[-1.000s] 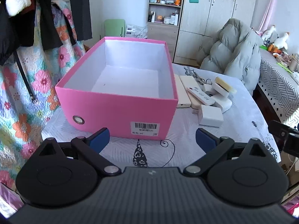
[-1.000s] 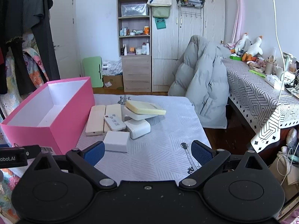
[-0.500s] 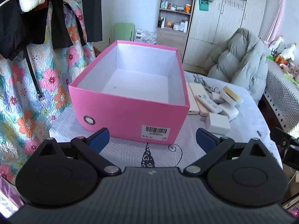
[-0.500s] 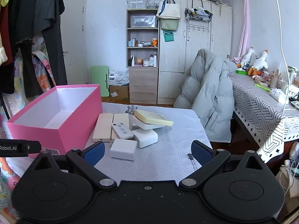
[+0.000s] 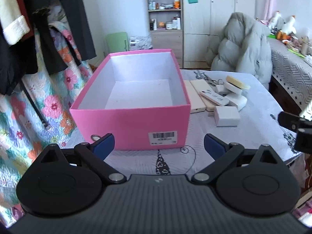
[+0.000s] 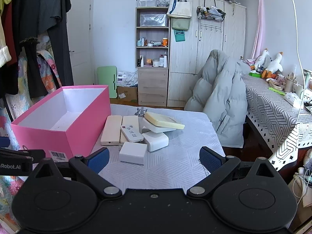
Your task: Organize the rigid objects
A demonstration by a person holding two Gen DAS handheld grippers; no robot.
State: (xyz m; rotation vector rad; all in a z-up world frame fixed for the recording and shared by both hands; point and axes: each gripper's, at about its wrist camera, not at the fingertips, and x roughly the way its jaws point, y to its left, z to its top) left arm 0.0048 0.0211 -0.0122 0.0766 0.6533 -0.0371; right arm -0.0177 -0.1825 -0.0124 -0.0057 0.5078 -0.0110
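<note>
Sitting on the pale patterned cloth of the desk (image 6: 175, 167), the open pink cardboard box (image 5: 134, 124) with its white inside holds nothing. Just right of the box lie two cream oblong cases (image 6: 119, 129) side by side, a white remote control (image 6: 131, 133) across them, a square white block (image 6: 133, 152) nearest the claws, a white charger-like block (image 6: 157, 140), and a yellowish flat slab (image 6: 163, 120) tilted on a white base. The left claw (image 5: 159, 145) hangs released before the box, grasping nothing; the right claw (image 6: 154, 159) is likewise spread wide, short of the white block.
</note>
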